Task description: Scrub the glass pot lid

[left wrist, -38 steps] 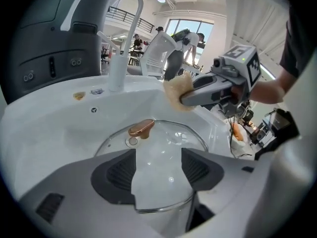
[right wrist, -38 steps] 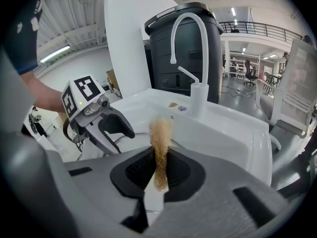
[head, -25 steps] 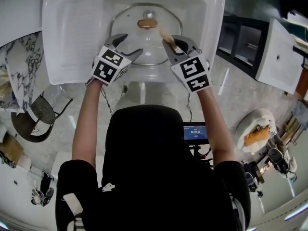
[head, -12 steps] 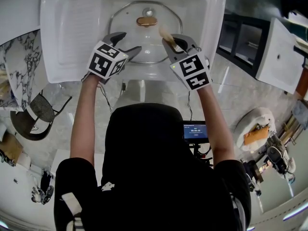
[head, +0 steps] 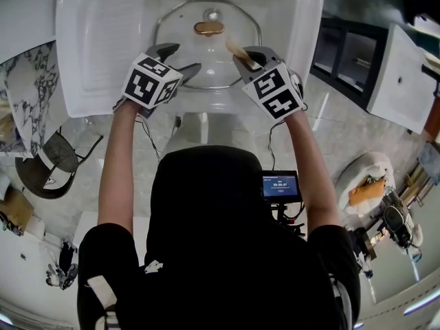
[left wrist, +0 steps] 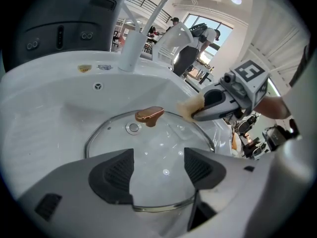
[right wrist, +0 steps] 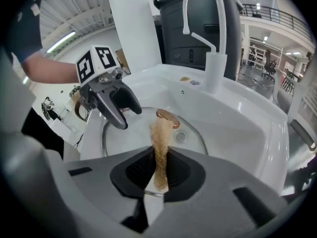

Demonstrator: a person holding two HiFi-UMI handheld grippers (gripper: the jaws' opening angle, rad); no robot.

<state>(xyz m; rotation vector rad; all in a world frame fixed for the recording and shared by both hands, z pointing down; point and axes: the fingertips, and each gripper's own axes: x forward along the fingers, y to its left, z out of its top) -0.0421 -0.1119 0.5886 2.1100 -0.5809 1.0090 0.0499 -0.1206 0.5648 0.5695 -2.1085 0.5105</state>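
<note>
The glass pot lid [head: 180, 29] lies flat in the white sink [head: 103, 40], its copper knob [head: 208, 27] up. My left gripper [head: 180, 58] hovers open over the lid's near left rim, holding nothing. In the left gripper view the lid [left wrist: 153, 148] shows between the spread jaws of that gripper [left wrist: 158, 168]. My right gripper [head: 249, 59] is shut on a tan sponge [head: 237, 48] that points at the lid just right of the knob. The right gripper view shows the sponge [right wrist: 159, 133] standing on edge between the pads, with the knob [right wrist: 168, 118] beyond it.
A white faucet [right wrist: 208, 33] rises at the back of the sink, with a dark bin behind it. The sink's front rim [head: 206, 102] runs under both wrists. A dark cabinet [head: 344, 60] stands to the right on the floor.
Both grippers have edged forward over the lid. The sponge tip now sits closer to the knob. The left gripper stays open.
</note>
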